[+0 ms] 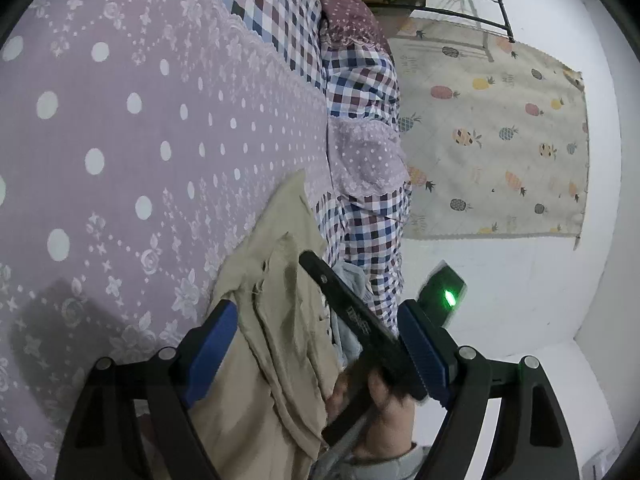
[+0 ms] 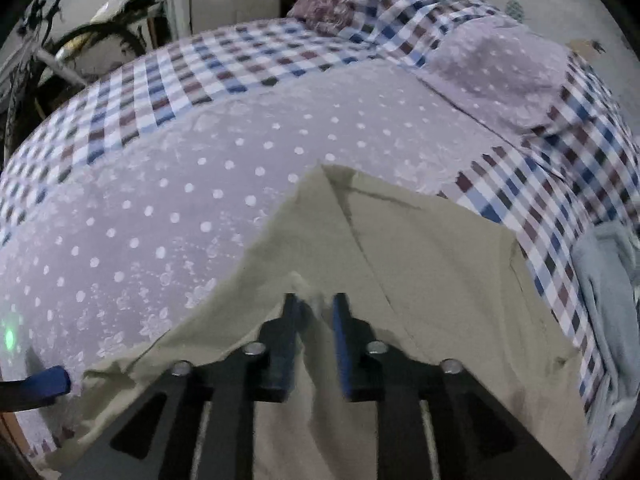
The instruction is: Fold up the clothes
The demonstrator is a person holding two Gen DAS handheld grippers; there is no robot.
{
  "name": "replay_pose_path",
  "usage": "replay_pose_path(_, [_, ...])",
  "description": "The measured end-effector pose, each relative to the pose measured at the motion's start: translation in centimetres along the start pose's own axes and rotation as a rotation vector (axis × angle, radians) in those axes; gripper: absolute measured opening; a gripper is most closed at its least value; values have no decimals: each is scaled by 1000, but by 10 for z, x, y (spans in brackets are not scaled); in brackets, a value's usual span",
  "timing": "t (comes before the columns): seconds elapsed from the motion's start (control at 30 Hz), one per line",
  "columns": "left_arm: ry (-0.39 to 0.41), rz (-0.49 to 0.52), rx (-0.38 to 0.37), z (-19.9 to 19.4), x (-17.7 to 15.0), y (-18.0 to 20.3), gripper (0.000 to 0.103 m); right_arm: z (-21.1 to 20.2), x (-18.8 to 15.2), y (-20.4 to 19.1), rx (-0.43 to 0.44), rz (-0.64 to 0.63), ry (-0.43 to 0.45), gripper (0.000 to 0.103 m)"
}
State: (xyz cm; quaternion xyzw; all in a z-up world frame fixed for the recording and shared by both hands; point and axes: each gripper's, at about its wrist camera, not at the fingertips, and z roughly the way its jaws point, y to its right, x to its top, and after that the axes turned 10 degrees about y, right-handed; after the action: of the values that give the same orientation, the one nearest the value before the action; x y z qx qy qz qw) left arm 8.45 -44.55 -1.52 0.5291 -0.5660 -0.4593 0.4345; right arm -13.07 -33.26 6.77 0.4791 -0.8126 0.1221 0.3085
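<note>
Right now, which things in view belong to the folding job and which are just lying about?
In the job:
- beige garment, spread on the bed
- right gripper, pinching a beige fold
- left gripper, open over the beige cloth

Lying about:
- lilac dotted bedspread
- checked sheet
- light blue cloth
- pineapple-print mat

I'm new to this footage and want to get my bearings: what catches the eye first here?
The beige garment spread on the lilac polka-dot bedspread, with the right claw pinching a fold near its near edge. In the left wrist view, the left claw stands open over the same cloth, and a pineapple-print mat lies on the floor beside the bed.
</note>
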Motion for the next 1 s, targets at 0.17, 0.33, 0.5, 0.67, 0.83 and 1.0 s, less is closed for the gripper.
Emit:
replay_pose_path(0.17, [-4, 2, 0, 4, 1, 0, 85, -18, -25, -26, 99, -65, 1, 41])
replay_pose_path(0.33, [-8, 4, -1, 9, 1, 1, 85, -11, -49, -49, 113, -140, -36, 39])
replay_pose_path(0.5, [-20, 11, -5, 14, 0, 2, 85, -15, -49, -50, 102, -119, -2, 3])
replay_pose_path(0.67, [-40, 29, -6, 18, -6, 5, 85, -16, -44, -58, 193, -84, -11, 3])
replay_pose_path(0.83, [-46, 64, -9, 20, -11, 12, 85, -30, -55, -58, 242, -48, -28, 14])
replay_pose_path(1.0, [-88, 126, -28, 29, -20, 23, 85, -116, -106, 4, 145, 111, 105, 54])
